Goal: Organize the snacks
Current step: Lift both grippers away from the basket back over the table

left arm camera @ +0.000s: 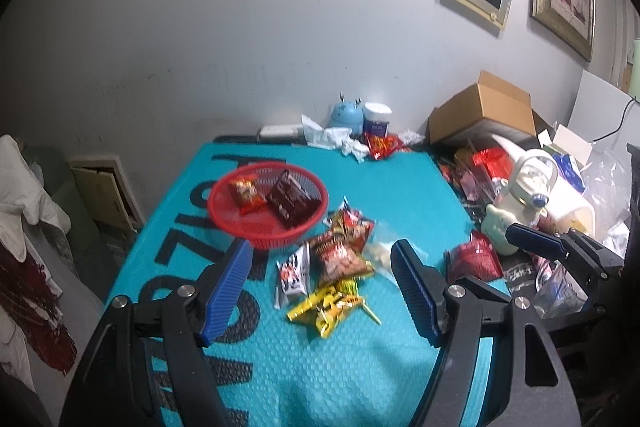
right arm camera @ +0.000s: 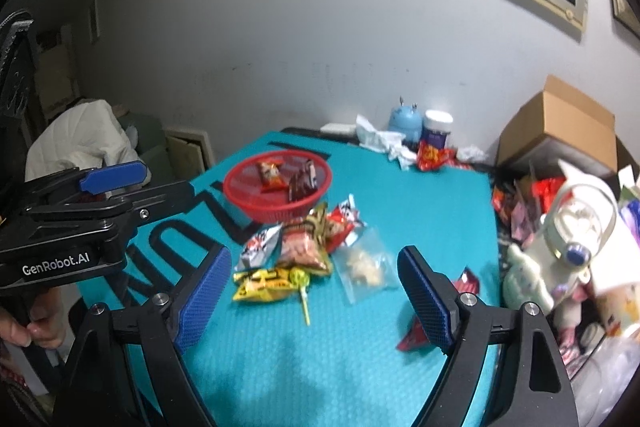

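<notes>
A red basket (left arm camera: pixel 264 239) (right arm camera: pixel 280 213) stands on the teal mat (left arm camera: pixel 320 367) and holds an orange packet (left arm camera: pixel 246 193) and a dark brown packet (left arm camera: pixel 290 203). In front of it lies a loose pile: red-orange packets (left arm camera: pixel 340 251), a white-and-black packet (left arm camera: pixel 294 273), a yellow packet (right arm camera: pixel 264 281), a lollipop (right arm camera: pixel 305 301) and a clear bag (right arm camera: pixel 364 267). A red packet (left arm camera: pixel 476 259) lies apart at the mat's right edge. My left gripper (left arm camera: pixel 320 251) hovers open before the pile, with nothing between its fingers. My right gripper (right arm camera: pixel 314 253) is open and empty too.
Tissues (left arm camera: pixel 332 139), a blue toy (left arm camera: pixel 346 113) and a white jar (left arm camera: pixel 377 117) sit at the mat's far edge. A cardboard box (left arm camera: pixel 488 107), a white jug (left arm camera: pixel 524 195) and plastic clutter crowd the right side. White bedding (left arm camera: pixel 24 195) lies left, below the table.
</notes>
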A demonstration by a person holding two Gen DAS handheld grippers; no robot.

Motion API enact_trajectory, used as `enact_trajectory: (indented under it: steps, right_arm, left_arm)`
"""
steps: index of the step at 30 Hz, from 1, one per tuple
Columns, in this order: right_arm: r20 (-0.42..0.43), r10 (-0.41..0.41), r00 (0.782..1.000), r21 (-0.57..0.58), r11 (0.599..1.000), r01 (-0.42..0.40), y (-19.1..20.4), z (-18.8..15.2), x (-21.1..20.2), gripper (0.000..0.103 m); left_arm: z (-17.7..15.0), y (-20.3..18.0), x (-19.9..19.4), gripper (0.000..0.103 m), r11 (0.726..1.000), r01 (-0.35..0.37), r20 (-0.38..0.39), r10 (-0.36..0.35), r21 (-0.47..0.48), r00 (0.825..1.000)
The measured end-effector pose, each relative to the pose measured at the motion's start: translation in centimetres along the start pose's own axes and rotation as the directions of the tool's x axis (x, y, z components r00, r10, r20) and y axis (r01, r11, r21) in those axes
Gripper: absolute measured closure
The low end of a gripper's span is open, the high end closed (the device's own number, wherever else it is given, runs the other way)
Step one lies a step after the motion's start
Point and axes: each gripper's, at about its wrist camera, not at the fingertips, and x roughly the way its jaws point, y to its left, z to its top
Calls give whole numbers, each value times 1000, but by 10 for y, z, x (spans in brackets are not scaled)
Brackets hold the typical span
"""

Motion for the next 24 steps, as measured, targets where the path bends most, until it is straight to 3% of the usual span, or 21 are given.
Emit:
enact_trajectory:
  steps: [17,24]
  right_arm:
    - [-71,28,997,44,999,-24,-14,-39,25,17]
    - [-113,43,993,61,997,-36,-25,-47,47,17]
  left_arm:
    - [-38,-3,50,32,993,104,-146,-111,-52,983]
    - [-46,-4,78,32,994,101,-201,-110,-52,973]
